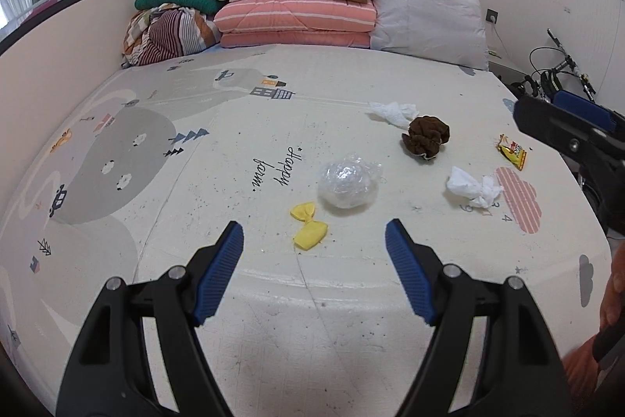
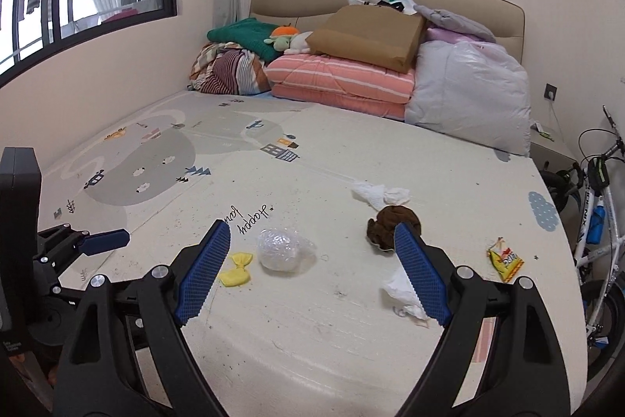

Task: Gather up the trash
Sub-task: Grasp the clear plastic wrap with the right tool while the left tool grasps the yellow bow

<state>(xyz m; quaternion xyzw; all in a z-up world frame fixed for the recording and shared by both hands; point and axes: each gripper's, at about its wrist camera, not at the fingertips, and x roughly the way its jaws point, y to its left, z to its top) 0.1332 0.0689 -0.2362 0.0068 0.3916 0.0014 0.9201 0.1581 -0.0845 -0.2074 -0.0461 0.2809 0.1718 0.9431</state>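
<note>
Six bits of trash lie on the bed mat (image 1: 242, 159): two tissues (image 1: 394, 112), one plastic ball (image 1: 345, 184), one yellow wrapper (image 1: 308, 231), one brown wad (image 1: 427, 135), one snack packet (image 1: 511, 151). All look light, soft and crushable, best pinched across the bulk. Left tool (image 1: 314, 241) and right tool (image 2: 312, 241) gape wide, empty.

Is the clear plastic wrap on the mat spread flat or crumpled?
Crumpled. The plastic wrap sits on the mat as a rounded, wrinkled ball, not a flat sheet.
</note>
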